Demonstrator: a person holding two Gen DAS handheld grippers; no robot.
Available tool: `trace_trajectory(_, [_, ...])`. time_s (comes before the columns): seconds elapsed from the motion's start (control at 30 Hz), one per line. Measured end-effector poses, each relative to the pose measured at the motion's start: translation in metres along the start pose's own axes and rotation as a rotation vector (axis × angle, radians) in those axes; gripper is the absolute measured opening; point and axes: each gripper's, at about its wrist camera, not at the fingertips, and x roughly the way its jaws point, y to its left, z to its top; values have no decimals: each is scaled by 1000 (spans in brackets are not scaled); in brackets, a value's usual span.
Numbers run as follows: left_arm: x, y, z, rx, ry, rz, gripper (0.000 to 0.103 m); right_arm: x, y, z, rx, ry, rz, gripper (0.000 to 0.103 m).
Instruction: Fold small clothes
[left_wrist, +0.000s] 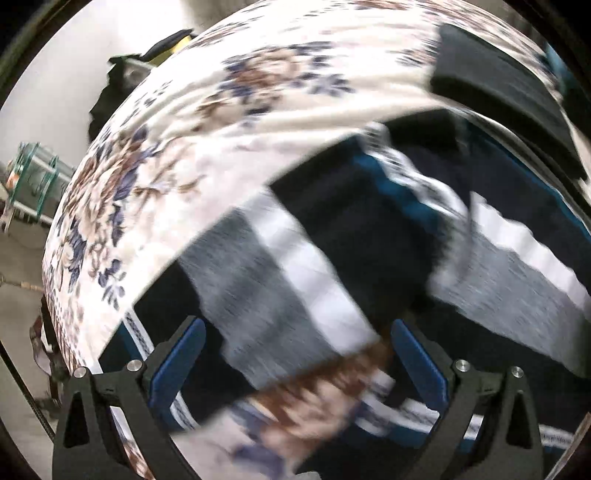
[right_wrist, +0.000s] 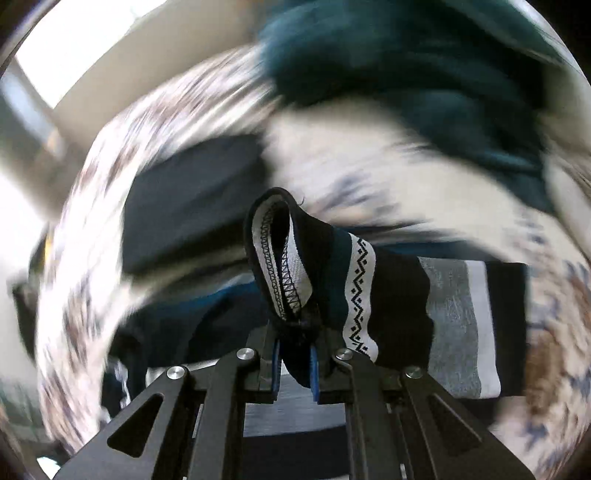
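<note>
Right gripper (right_wrist: 293, 363): jaws nearly closed, blue pads clamped on the striped garment (right_wrist: 399, 306) at its hem edge. The black edge with white overlock stitching loops up just above the pads. From the grip, the garment's long axis runs out to the right in the right wrist view, roughly level, with bands in order: black, teal, white zigzag strip, black, grey, white, black. Far end lies on the floral cloth (right_wrist: 369, 158).

Left gripper (left_wrist: 297, 363): jaws wide apart, blue pads not pressing anything. Same striped garment (left_wrist: 258, 280) spreads below and ahead of it on the floral cloth (left_wrist: 221, 122). In this view its bands run diagonally, from lower left to upper right; grey, white and dark bands repeat on a second fold to the right. Heavy blur, so I can't tell whether the pads touch fabric.

Around:
- Folded dark item (left_wrist: 509, 85) lies on the floral cloth at upper right in the left view, apart from the striped garment.
- Teal bundle (right_wrist: 406, 62) sits at the top of the right view, beyond the held garment, not touching it as far as blur allows.
- Green-framed rack (left_wrist: 33, 181) stands off the cloth edge, on the left.

Nothing sits between either gripper and the garment.

Writing: small print at the lower right of the left view, unreadable.
</note>
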Motion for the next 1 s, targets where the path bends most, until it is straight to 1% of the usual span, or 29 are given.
trace_trajectory(0.03, [3, 6, 2, -11, 0, 2, 103, 26, 37, -11, -69, 26, -13, 12])
trace_trajectory(0.1, [9, 20, 7, -30, -3, -3, 103, 56, 94, -35, -165, 66, -31, 12])
trace_trajectory(0.13, [11, 25, 9, -36, -4, -6, 103, 70, 112, -46, -197, 80, -39, 12])
trace_trajectory(0.2, [17, 34, 13, -42, -7, -13, 103, 88, 142, -71, -252, 102, -49, 12])
trace_trajectory(0.27, [20, 38, 15, -44, -3, -19, 103, 94, 158, -89, -283, 102, -71, 12])
trace_trajectory(0.33, [25, 40, 15, -49, 2, -25, 103, 99, 169, -100, -281, 117, -82, 12])
trace_trajectory(0.43, [29, 43, 17, -54, 11, -32, 103, 98, 178, -103, -261, 131, -82, 12])
trace_trajectory(0.5, [26, 47, 15, -57, 15, -40, 103, 103, 185, -108, -279, 151, -82, 13])
trace_trajectory(0.53, [23, 50, 14, -59, 14, -43, 103, 103, 185, -105, -280, 180, -78, 15])
trace_trajectory(0.57, [19, 54, 11, -61, 12, -46, 103, 103, 180, -103, -262, 211, -53, 17])
trace_trajectory(0.63, [7, 68, 0, -76, 9, -55, 103, 96, 163, -99, -197, 254, 52, 42])
trace_trajectory(0.67, [0, 81, -11, -97, 12, -74, 103, 89, 152, -100, -173, 261, 82, 69])
trace_trajectory(0.7, [-4, 92, -22, -122, 21, -103, 103, 79, 139, -101, -164, 246, 66, 85])
trace_trajectory(0.73, [-6, 99, -32, -142, 35, -123, 103, 70, 129, -102, -172, 222, 4, 91])
trace_trajectory(0.77, [-8, 110, -44, -169, 63, -142, 103, 60, 120, -102, -189, 191, -89, 94])
trace_trajectory(0.8, [-7, 126, -61, -213, 111, -157, 103, 51, 109, -105, -198, 165, -157, 94])
trace_trajectory(0.87, [-2, 152, -91, -301, 192, -176, 103, 40, 87, -116, -190, 156, -211, 94])
trace_trajectory(0.9, [2, 165, -107, -359, 230, -179, 103, 36, 74, -121, -179, 168, -229, 95])
trace_trajectory(0.93, [4, 175, -118, -405, 252, -190, 103, 34, 63, -125, -166, 182, -240, 95])
trace_trajectory(1.0, [17, 203, -150, -555, 320, -227, 103, 27, 35, -135, -130, 203, -258, 95])
